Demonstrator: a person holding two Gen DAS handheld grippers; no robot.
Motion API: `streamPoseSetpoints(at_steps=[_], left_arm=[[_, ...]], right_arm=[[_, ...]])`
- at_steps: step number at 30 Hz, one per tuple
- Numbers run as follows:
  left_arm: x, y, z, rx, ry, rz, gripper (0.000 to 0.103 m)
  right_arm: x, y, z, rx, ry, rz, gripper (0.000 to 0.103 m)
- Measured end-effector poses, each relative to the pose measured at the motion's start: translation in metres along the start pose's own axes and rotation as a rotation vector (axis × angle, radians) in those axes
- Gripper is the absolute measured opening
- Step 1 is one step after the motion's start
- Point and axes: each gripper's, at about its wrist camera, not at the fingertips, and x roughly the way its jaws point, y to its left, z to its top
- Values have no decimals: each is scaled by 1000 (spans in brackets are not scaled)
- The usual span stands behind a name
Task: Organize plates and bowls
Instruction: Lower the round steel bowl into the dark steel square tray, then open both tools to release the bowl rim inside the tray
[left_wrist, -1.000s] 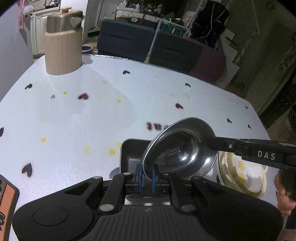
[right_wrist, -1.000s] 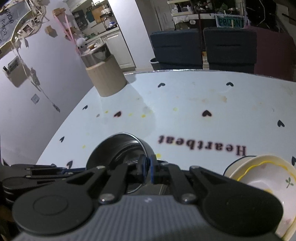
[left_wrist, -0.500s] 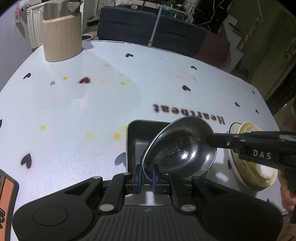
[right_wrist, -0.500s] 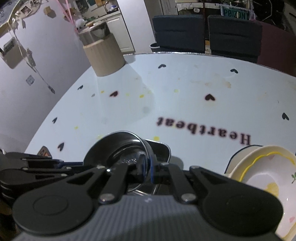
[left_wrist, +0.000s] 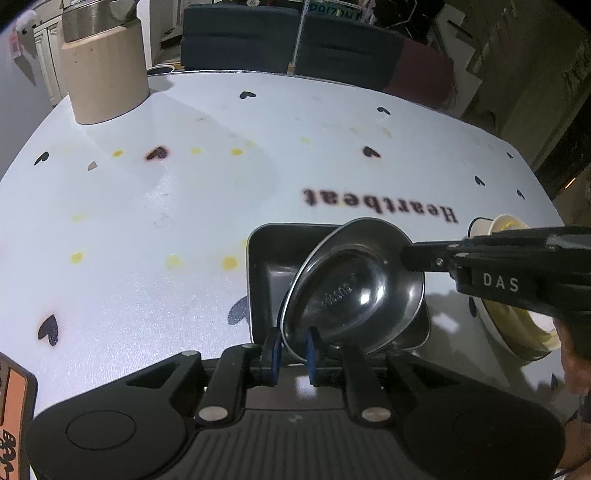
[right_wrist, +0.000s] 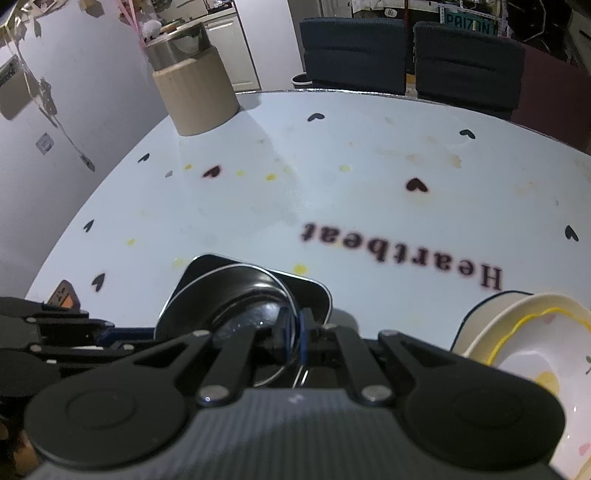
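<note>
Showing inside the bowl (left_wrist: 354, 291), left view catches left gripper (left_wrist: 293, 350) opening, seemingly loose; right gripper (right_wrist: 294, 332) pinches it.

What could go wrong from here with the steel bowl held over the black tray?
1. The steel bowl is tilted and held only by its thin rim. The left gripper jaws have just been opening, so it may swing from the right gripper and drop into the black tray.
2. Set down this tilted, it could rest crooked on the tray's wall.
</note>
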Motion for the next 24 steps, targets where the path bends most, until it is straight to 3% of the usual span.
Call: streamPoseSetpoints(at_steps=[15, 24], left_arm=[[2, -1, 2, 28, -1, -8, 17], [-5, 2, 5, 20, -1, -20, 17]], right_arm=[[12, 3, 3, -16, 10, -30, 7], [9, 0, 3, -2, -46, -7, 9]])
